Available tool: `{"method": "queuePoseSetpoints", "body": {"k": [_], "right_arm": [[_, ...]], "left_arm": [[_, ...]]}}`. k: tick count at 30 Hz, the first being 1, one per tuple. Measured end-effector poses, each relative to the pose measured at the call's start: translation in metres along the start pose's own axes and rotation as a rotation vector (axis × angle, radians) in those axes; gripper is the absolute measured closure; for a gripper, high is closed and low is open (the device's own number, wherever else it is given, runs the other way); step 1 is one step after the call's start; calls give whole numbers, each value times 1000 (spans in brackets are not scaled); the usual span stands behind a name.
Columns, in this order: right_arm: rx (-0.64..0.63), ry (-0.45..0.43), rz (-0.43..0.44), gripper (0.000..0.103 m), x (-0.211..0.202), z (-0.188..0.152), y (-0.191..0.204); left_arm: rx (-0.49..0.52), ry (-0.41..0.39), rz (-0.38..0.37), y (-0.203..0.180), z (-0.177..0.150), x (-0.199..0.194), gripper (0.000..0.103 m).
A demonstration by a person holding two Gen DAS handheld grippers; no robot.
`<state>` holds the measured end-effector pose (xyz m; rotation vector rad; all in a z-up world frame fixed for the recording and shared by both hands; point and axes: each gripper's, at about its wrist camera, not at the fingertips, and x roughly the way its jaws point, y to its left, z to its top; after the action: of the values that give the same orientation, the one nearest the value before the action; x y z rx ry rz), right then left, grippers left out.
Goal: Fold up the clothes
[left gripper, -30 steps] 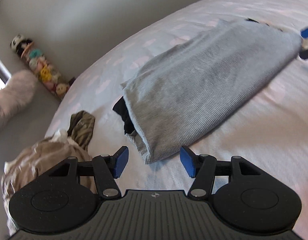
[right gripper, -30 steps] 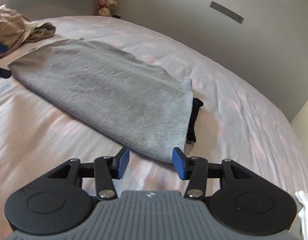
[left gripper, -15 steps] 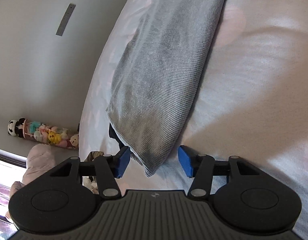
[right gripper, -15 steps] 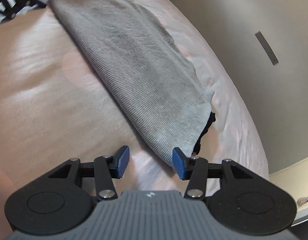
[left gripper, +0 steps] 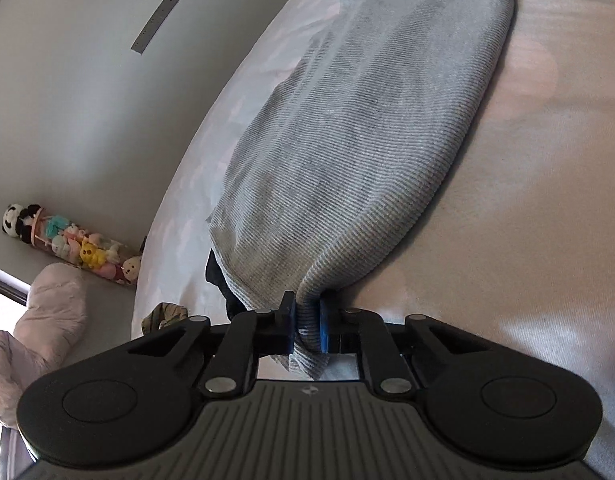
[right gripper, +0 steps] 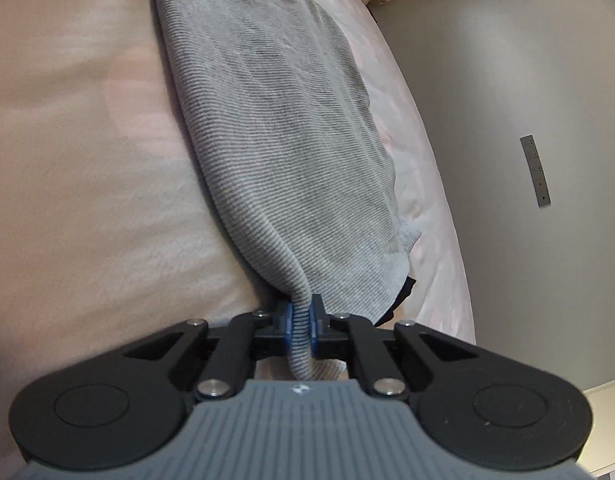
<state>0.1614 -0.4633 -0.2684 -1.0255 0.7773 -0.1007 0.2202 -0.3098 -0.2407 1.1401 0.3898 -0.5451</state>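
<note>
One grey garment (left gripper: 347, 152) lies pinched at opposite ends by two hand-held grippers, left (left gripper: 306, 330) and right (right gripper: 300, 326).

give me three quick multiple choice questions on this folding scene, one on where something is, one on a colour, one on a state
1. Where does the grey garment lie?
A. on the bed
B. on the floor
C. on a chair

2. What colour are the pads of the right claw?
A. red
B. blue
C. white

3. What state is the left claw in?
A. wide open above the cloth
B. shut on nothing
C. shut on a corner of the garment

Answers:
1. A, the pale bed sheet spreads under it.
2. B, blue shows on both sides of the pinched cloth.
3. C, ribbed grey cloth is squeezed between its fingers.
</note>
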Motion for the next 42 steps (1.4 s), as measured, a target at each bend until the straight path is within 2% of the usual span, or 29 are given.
{"method": "queuePoseSetpoints", "body": {"k": [6,17,22,34,39,42], "right_arm": [[21,-15,3,96,-12,4,-25],[73,-13,93,97,-63,14,-76],[91,-3,181,97,-96,9,-64],[131,30,391,97,-175,-11,-21],[157,90,481,97,-179,-26,1],[179,124,528,97,-164,-26,7]], "left_arm": [[-6,10,-78,18,4,-8,97],[144,11,-116,50,4,-46,98],[172,18,-160,59,-4,-82,98],[301,34,-291,12,-54,-167,98],[322,84,-374,-12,-66,-170,98],[266,142,-439,-15,-64,-157,98]]}}
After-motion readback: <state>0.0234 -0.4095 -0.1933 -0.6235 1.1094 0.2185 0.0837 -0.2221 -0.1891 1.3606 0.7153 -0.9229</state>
